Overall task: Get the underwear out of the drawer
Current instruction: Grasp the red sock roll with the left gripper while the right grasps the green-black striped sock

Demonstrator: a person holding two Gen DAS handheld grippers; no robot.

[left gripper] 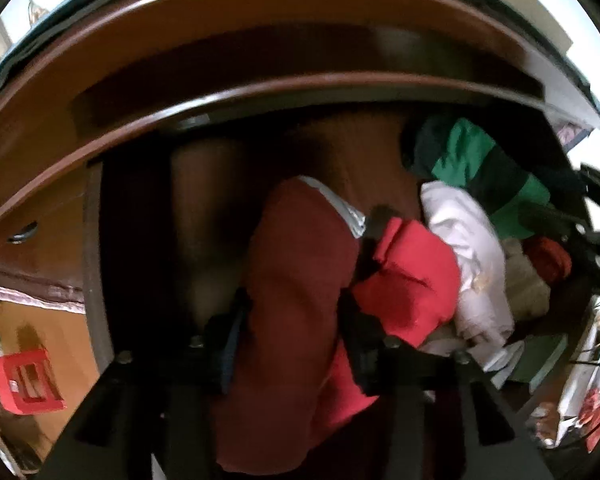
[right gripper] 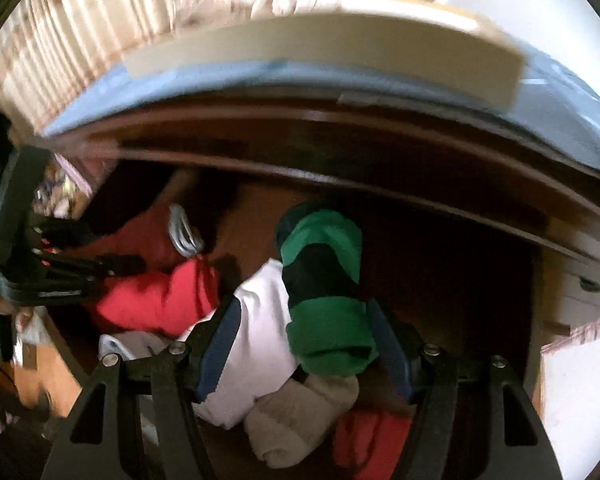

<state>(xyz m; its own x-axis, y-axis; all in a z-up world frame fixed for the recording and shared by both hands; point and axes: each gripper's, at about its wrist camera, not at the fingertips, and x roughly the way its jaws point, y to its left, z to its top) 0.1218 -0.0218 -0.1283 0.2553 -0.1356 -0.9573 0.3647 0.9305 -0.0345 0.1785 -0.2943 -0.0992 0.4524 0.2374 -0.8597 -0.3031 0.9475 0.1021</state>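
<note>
Left wrist view: the left tool clamps a dark red rolled underwear inside the wooden drawer. The right tool stands open, straddling a green-and-black roll there.

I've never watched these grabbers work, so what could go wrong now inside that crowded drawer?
The left gripper pinches a dark red roll that touches a bright red one, so lifting might drag both out. The right gripper straddles the green striped roll and white cloth; closing could catch both.
</note>
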